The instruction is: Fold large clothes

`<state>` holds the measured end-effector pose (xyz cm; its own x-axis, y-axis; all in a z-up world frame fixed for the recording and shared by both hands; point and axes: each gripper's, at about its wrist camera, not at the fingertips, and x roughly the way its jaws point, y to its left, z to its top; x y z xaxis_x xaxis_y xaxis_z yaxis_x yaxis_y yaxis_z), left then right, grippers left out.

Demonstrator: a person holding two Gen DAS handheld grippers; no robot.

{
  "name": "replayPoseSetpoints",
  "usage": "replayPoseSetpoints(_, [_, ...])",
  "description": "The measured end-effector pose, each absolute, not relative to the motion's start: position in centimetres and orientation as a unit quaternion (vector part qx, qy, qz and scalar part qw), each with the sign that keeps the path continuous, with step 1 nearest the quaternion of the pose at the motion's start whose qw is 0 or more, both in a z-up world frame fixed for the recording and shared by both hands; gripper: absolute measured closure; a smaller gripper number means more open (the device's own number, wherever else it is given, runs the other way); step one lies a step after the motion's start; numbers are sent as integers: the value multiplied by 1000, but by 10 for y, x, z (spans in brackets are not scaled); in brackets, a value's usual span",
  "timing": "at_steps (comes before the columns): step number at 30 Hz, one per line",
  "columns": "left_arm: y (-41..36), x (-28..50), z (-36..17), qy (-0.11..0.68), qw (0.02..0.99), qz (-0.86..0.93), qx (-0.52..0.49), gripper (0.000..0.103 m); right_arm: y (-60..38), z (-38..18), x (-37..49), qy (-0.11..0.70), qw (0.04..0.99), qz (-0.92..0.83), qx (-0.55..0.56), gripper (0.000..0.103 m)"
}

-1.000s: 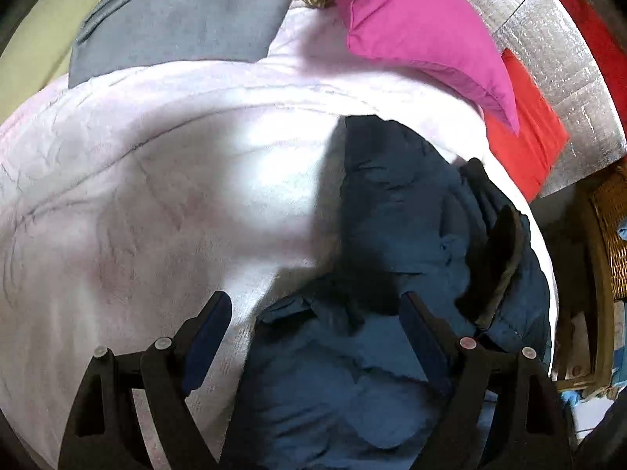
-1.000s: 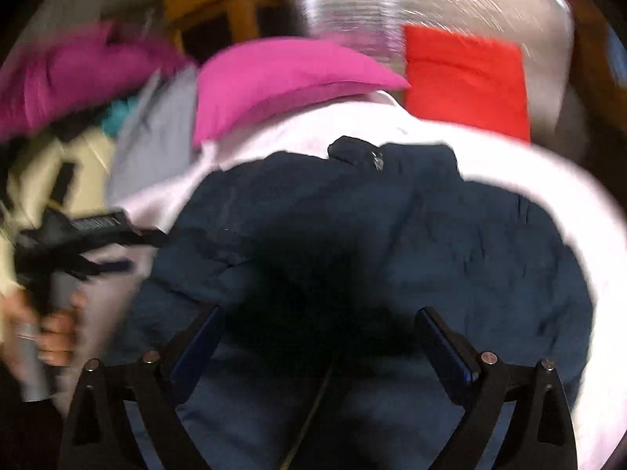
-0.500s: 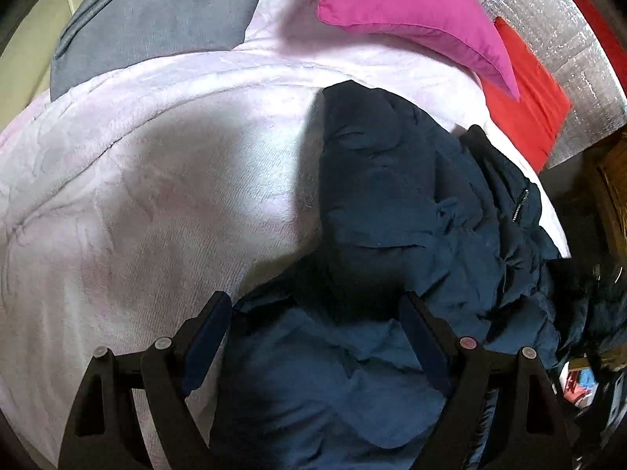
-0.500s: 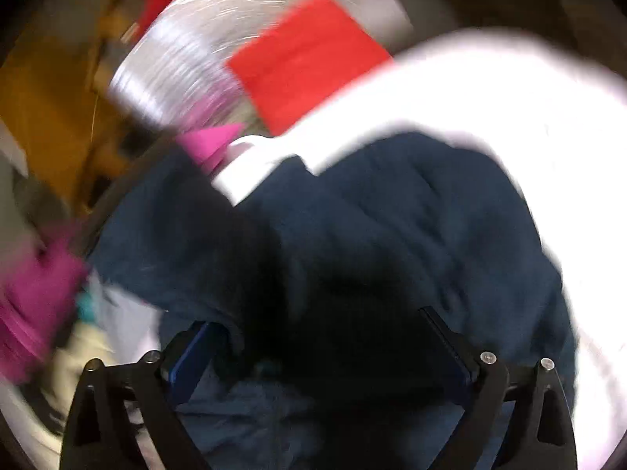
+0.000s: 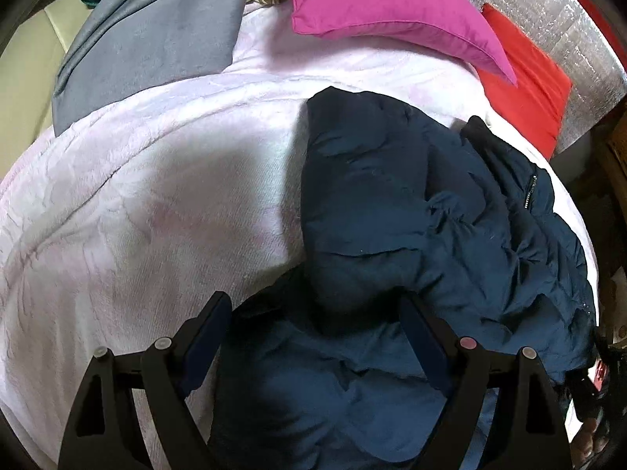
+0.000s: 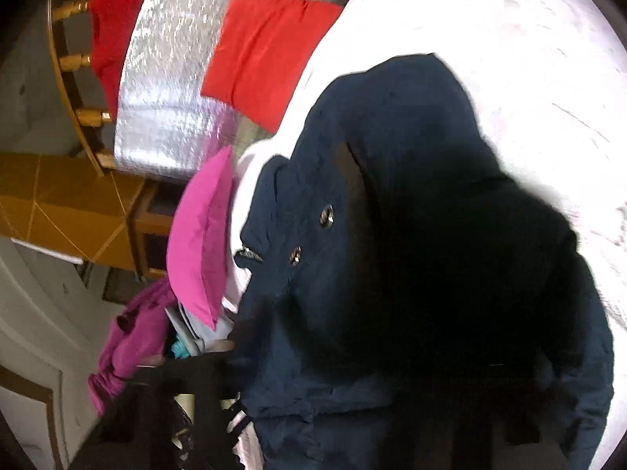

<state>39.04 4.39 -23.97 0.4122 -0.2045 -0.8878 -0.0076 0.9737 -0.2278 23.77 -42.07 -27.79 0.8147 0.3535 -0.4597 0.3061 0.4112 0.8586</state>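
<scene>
A navy padded jacket (image 5: 411, 211) lies bunched on a pale pink blanket (image 5: 137, 203), with a zipper showing at its right side. My left gripper (image 5: 313, 325) is open, its jaws spread wide just above the jacket's near fold and holding nothing. In the right wrist view the jacket (image 6: 392, 235) fills the frame, snaps visible, hanging dark and close to the lens. The right gripper's fingers are hidden under the dark cloth, so their state does not show. The left gripper's black body (image 6: 168, 411) shows at the lower left.
A magenta pillow (image 5: 392, 4), a red cushion (image 5: 529, 78) and a grey garment (image 5: 156, 39) lie at the far side of the bed. A silver foil panel (image 6: 168, 78) and wooden furniture (image 6: 70, 203) stand beyond it.
The right wrist view has swung sharply and rolled; the jacket now covers its fingers, which showed open before. The left gripper stays open over the jacket, which has spread flatter on the blanket.
</scene>
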Motion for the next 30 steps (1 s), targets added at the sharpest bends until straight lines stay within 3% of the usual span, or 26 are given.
replayPoseSetpoints(4, [42, 392, -237, 531, 841, -52, -89, 16, -408, -255, 232, 283, 834, -18, 473, 67])
replayPoseSetpoints(8, [40, 395, -244, 543, 834, -49, -86, 16, -403, -274, 240, 353, 832, -83, 421, 67])
replayPoseSetpoints(10, [41, 395, -242, 542, 835, -46, -83, 16, -402, -267, 236, 350, 836, -89, 413, 61])
replayPoseSetpoints(12, [42, 393, -235, 530, 844, -36, -75, 16, -401, -252, 229, 347, 844, -98, 396, 31])
replayPoseSetpoints(14, [43, 390, -226, 511, 857, -28, -66, 16, -398, -234, 222, 325, 861, -115, 373, 25])
replayPoseSetpoints(20, [33, 378, -199, 448, 892, -41, -51, 16, -373, -189, 219, 273, 912, -71, 298, 25])
replayPoseSetpoints(22, [23, 377, -201, 449, 891, -54, -34, 16, -354, -189, 240, 292, 914, -40, 279, 28])
replayPoseSetpoints(25, [8, 379, -213, 465, 884, -50, 8, 16, -326, -205, 276, 341, 903, 0, 262, 41])
replayPoseSetpoints(30, [7, 390, -237, 511, 858, -43, 24, 15, -302, -254, 304, 428, 875, 5, 223, 44])
